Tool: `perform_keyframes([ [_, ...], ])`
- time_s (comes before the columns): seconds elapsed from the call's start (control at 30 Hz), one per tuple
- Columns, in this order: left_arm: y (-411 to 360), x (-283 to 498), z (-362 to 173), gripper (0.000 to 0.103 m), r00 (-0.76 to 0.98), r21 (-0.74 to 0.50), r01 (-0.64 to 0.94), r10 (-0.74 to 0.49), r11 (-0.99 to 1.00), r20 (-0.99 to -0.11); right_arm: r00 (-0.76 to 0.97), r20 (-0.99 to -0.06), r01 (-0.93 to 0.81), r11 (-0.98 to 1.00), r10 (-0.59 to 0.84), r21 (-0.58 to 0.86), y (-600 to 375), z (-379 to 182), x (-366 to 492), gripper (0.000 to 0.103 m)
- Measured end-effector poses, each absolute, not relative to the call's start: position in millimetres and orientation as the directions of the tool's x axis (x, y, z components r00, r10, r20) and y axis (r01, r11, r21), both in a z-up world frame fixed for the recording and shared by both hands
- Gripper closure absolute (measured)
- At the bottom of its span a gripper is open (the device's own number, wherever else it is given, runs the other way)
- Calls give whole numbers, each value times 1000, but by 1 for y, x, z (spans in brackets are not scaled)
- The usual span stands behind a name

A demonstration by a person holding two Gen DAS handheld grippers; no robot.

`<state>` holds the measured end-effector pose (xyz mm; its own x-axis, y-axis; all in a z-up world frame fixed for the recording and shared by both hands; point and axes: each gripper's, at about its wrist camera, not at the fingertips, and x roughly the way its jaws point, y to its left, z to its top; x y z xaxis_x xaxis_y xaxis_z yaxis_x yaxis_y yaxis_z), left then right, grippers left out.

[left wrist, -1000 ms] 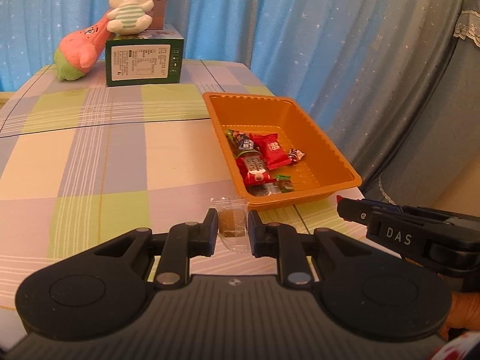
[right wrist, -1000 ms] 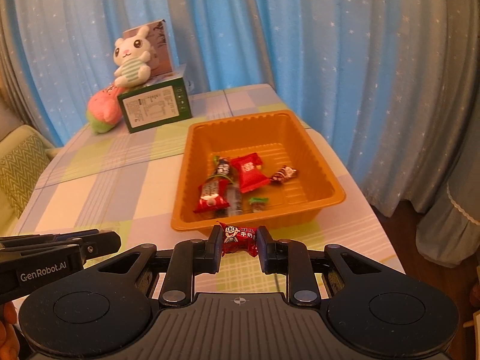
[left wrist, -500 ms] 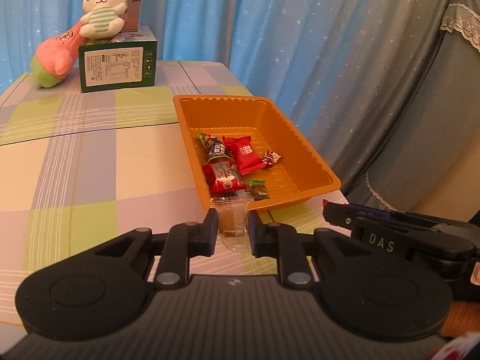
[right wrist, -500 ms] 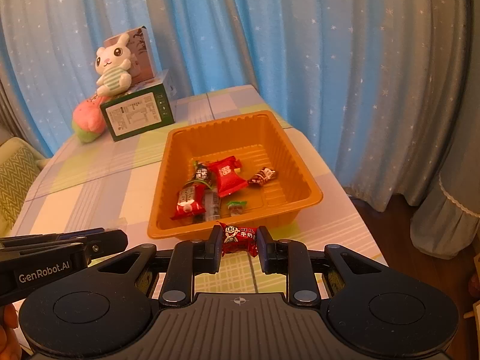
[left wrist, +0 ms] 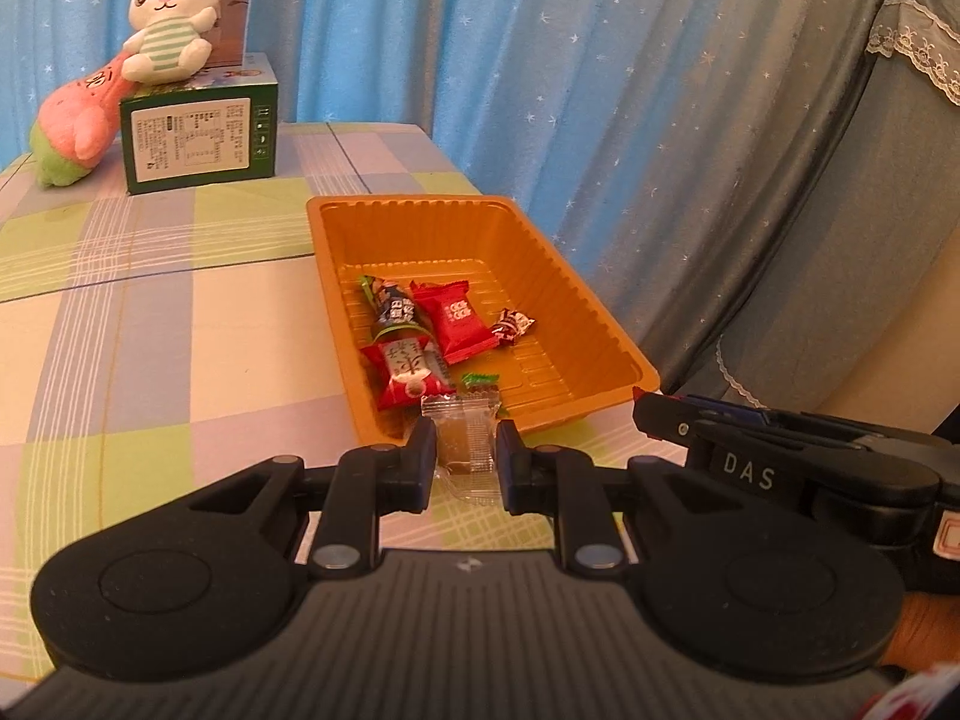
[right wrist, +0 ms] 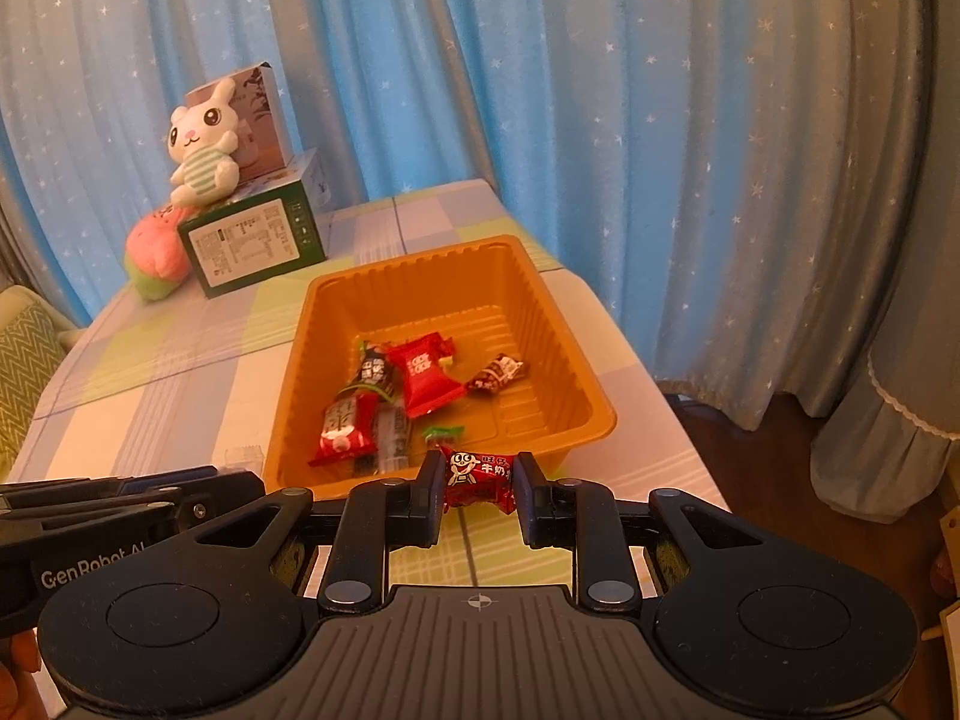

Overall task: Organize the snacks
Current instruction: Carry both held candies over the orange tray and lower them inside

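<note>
Left wrist view: my left gripper (left wrist: 465, 450) pinched a clear candy (left wrist: 462, 441) just short of the tray's (left wrist: 600, 312) near rim; my right gripper (right wrist: 477, 483) clamped a red candy (right wrist: 477, 477) there too.

Ahead of me a green box (left wrist: 201, 141) sits on the checked tabletop (left wrist: 150, 312); a plush rabbit (left wrist: 168, 12) perches on it, starry blue curtains (left wrist: 540, 60) behind.

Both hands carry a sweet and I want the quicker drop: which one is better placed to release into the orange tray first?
Probably the right gripper: its red wrapped candy hangs at the orange plastic tray's near rim, roughly centred. The left's clear-wrapped brown candy sits nearer a corner.
</note>
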<state>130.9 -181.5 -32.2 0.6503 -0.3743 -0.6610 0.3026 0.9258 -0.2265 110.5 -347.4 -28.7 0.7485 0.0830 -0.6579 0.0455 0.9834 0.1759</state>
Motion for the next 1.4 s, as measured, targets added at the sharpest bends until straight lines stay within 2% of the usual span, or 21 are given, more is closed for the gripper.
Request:
perform_keyframes([
  [0.73, -210, 200, -43, 84, 638, -241, 303, -384, 922, -668, 746, -656, -14, 988, 111, 151, -366, -35, 181, 78],
  [1.27, -227, 224, -54, 84, 611, -265, 316, -409, 911, -677, 740, -665, 4, 989, 98, 151, -382, -43, 198, 78],
  [1.37, -230, 228, -56, 83, 612, -261, 325, -412, 909, -675, 739, -667, 11, 988, 97, 156, -384, -44, 198, 78],
  [1.4, -230, 228, -57, 80, 616, -253, 321, -404, 913, -677, 738, -667, 12, 987, 97, 157, -385, -45, 198, 78],
])
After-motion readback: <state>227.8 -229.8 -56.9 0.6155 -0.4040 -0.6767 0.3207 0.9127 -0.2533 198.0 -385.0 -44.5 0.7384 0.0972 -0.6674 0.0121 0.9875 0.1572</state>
